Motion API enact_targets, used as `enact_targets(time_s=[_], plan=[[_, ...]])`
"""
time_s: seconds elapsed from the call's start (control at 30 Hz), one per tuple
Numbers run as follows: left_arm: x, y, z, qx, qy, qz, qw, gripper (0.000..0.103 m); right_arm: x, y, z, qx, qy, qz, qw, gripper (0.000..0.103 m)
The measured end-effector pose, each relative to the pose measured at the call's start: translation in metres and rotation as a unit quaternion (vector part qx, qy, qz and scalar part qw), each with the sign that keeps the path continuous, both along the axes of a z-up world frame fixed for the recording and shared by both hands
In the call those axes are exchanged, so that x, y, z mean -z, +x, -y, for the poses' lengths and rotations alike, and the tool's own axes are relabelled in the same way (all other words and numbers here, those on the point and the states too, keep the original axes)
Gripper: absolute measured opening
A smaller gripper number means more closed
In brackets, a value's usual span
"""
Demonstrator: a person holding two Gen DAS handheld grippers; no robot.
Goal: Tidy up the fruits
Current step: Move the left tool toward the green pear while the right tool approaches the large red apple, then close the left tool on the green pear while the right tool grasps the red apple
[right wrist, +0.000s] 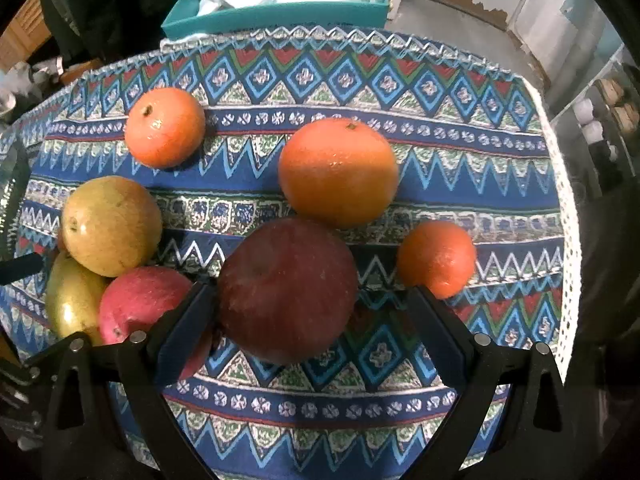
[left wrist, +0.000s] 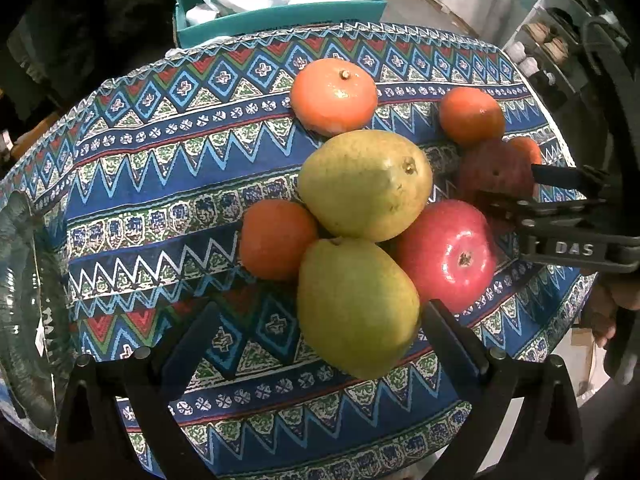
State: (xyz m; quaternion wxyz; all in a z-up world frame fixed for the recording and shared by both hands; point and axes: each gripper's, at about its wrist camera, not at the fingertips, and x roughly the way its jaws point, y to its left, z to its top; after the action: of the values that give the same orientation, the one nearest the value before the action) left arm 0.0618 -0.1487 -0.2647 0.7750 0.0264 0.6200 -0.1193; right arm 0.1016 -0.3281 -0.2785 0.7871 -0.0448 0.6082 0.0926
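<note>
Oranges (right wrist: 338, 172) crowding dark apple (right wrist: 287, 290), seemingly.

Both fisheye views look steeply down and forward along their tongs, close over the counter (left wrist: 168, 184) with its patterned cloth. The left view faces the near pear (left wrist: 356, 308); the right view sits further right, facing the dark red apple (right wrist: 288, 288). Both share the pears, oranges and teal box (right wrist: 280, 16).

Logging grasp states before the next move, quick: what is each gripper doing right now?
Left gripper: open, fingers either side of the near pear, not clamped.
Right gripper: open around the dark red apple, not gripping yet.
</note>
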Motion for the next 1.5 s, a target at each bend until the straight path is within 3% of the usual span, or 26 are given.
enact_targets(time_s=[0.13, 0.23, 0.43, 0.77, 0.87, 1.1, 1.5], plan=[[0.001, 0.001, -0.001, 0.002, -0.004, -0.004, 1.0, 0.102, 0.016, 0.006, -0.006, -0.004, 0.007, -0.021, 1.0, 0.088], [0.002, 0.002, 0.001, 0.001, -0.009, -0.007, 0.9999, 0.102, 0.019, 0.008, -0.008, -0.009, 0.027, -0.026, 0.999, 0.074], [0.004, -0.006, -0.004, -0.004, -0.015, -0.016, 0.9998, 0.102, 0.015, -0.001, -0.013, -0.026, 0.005, -0.009, 1.0, 0.073], [0.009, -0.004, 0.005, 0.013, -0.015, -0.01, 0.9998, 0.096, -0.014, -0.043, 0.011, 0.007, 0.017, 0.002, 1.0, 0.074], [0.016, 0.002, 0.008, 0.009, -0.026, -0.021, 0.9994, 0.091, -0.025, -0.051, 0.018, 0.019, 0.032, 0.006, 0.999, 0.074], [0.022, 0.008, 0.011, 0.01, -0.07, -0.042, 0.9966, 0.068, -0.034, -0.044, 0.024, 0.019, 0.037, 0.014, 0.999, 0.074], [0.022, 0.015, 0.015, 0.022, -0.068, -0.044, 0.9965, 0.068, -0.033, -0.039, 0.011, -0.002, 0.031, 0.019, 0.999, 0.074]])
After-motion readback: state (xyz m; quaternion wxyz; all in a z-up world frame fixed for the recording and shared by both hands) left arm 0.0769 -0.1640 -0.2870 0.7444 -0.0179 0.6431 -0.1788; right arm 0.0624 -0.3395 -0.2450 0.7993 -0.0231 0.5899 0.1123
